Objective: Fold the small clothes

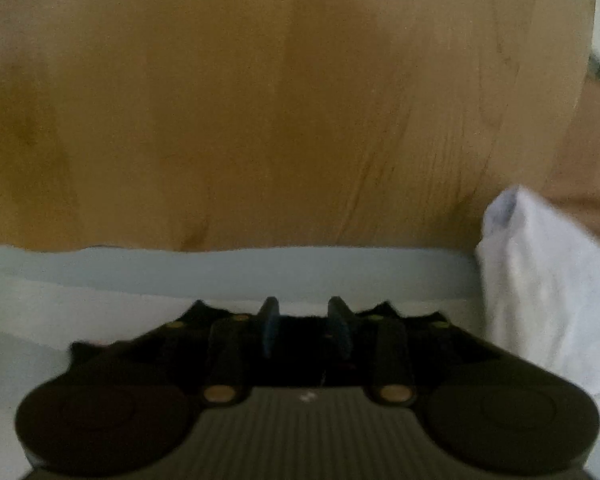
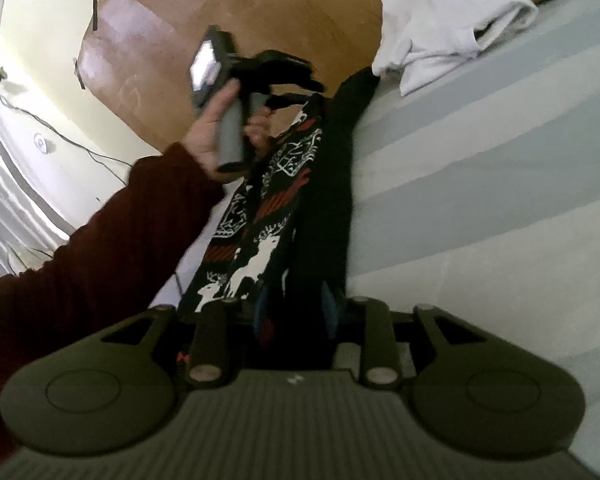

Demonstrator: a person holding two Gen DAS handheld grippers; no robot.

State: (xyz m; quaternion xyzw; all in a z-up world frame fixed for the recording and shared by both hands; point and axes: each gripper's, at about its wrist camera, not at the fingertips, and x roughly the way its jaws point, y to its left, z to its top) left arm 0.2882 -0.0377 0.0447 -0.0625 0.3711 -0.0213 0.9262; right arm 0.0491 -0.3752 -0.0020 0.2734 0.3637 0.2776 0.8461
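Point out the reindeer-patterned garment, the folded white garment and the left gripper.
reindeer-patterned garment (image 2: pixel 260 258): right wrist view, on the white deer print.
folded white garment (image 2: pixel 444 28): right wrist view, on its top layer.
left gripper (image 2: pixel 314 82): right wrist view, at its finger ends near the dark fabric.

A grey-and-white striped bed carries a folded white garment and a black patterned garment.

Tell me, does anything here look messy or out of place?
Yes. The dark patterned sock hangs over the bed edge, stretched between the right tool and the left tool, not flat. The white cloth nearby lies crumpled.
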